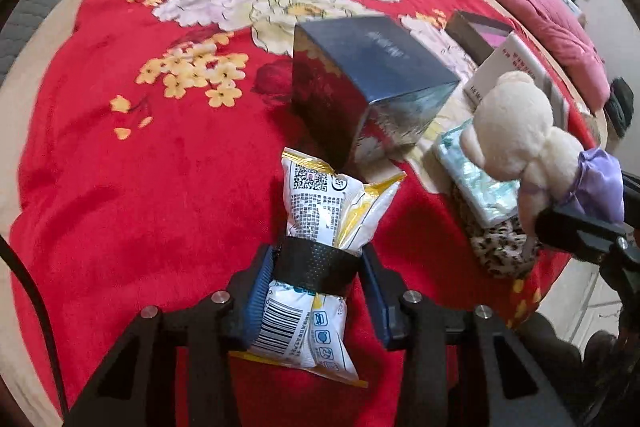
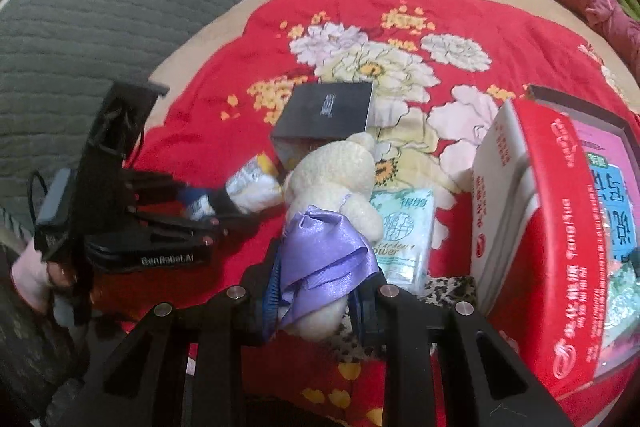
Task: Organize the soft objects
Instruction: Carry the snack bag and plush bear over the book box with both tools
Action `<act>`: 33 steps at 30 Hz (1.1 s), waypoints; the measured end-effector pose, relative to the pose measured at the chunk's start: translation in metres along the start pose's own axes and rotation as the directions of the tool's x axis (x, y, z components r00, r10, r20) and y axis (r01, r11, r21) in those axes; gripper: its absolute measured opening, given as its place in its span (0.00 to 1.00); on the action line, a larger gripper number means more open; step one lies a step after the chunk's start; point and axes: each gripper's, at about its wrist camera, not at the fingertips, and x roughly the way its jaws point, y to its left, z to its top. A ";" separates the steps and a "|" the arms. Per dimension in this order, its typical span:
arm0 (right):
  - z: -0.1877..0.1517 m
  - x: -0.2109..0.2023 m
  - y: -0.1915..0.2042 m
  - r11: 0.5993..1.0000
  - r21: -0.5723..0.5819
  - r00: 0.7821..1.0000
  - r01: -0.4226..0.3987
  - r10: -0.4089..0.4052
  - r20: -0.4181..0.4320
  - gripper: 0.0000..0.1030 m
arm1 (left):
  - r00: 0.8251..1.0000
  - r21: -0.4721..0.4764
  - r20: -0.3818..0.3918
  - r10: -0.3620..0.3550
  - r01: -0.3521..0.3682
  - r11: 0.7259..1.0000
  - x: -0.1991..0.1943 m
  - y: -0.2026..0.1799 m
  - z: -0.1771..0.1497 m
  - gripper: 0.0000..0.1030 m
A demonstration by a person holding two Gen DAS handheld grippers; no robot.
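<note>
A big red blanket [image 1: 160, 167] with yellow and white flowers covers the bed, and everything sits on it. On the right side of the right wrist view stands a tall red and white box [image 2: 540, 227], the biggest thing here. Near the middle is a dark shiny box [image 1: 368, 87], tipped up on one edge. Just beside it lies a flat pack of tissues [image 1: 472, 183] on top of a spotted cloth [image 1: 500, 255]. The step now looks like picking up: both grippers have a soft thing, and the next move is likely to carry each one to a good spot and set it down gently, without bumping the boxes. The left gripper [image 1: 316, 267] has its jaws pulled in tight around the middle of a white and yellow snack bag [image 1: 320, 211], which bulges out above and below the squeeze, so it looks puffy and easy to squash. A harder squeeze might pop it. The right gripper [image 2: 316, 303] holds a cream teddy bear [image 2: 336, 179] by its body, jaws narrow. The bear wears a shiny purple dress [image 2: 324, 259] and hangs just above the tissues, looking fluffy and light.
</note>
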 end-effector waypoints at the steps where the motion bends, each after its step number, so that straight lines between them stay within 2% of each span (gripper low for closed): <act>1: 0.000 -0.005 0.000 1.000 0.004 1.000 -0.003 0.003 0.010 0.28 | 1.000 -0.006 0.007 0.007 -0.007 1.000 -0.005 -0.004 -0.001 0.41; 4: 0.000 -0.017 -0.001 1.000 0.018 0.999 -0.003 0.002 0.038 0.28 | 0.999 -0.043 0.037 0.014 -0.013 0.999 -0.028 -0.015 -0.004 0.42; 10: -0.001 -0.047 -0.006 0.998 0.053 0.994 -0.013 0.008 0.106 0.28 | 0.990 -0.083 0.110 0.090 -0.081 0.993 -0.068 -0.042 -0.005 0.42; 13: -0.002 -0.060 -0.011 0.998 0.067 0.992 -0.008 -0.001 0.130 0.28 | 0.987 -0.103 0.136 0.080 -0.066 0.992 -0.085 -0.054 -0.002 0.42; 20: -0.008 -0.095 -0.019 0.996 0.083 0.982 0.013 -0.028 0.188 0.28 | 0.980 -0.072 0.171 0.099 -0.088 0.994 -0.111 -0.090 0.001 0.42; 24: -0.013 -0.115 -0.029 0.994 0.100 0.973 0.050 -0.071 0.218 0.28 | 0.976 -0.052 0.189 0.105 -0.097 0.994 -0.122 -0.110 0.002 0.42; 33: -0.026 -0.172 -0.072 0.971 0.201 0.940 0.130 -0.185 0.285 0.28 | 0.965 -0.001 0.238 0.105 -0.108 0.994 -0.141 -0.150 0.012 0.42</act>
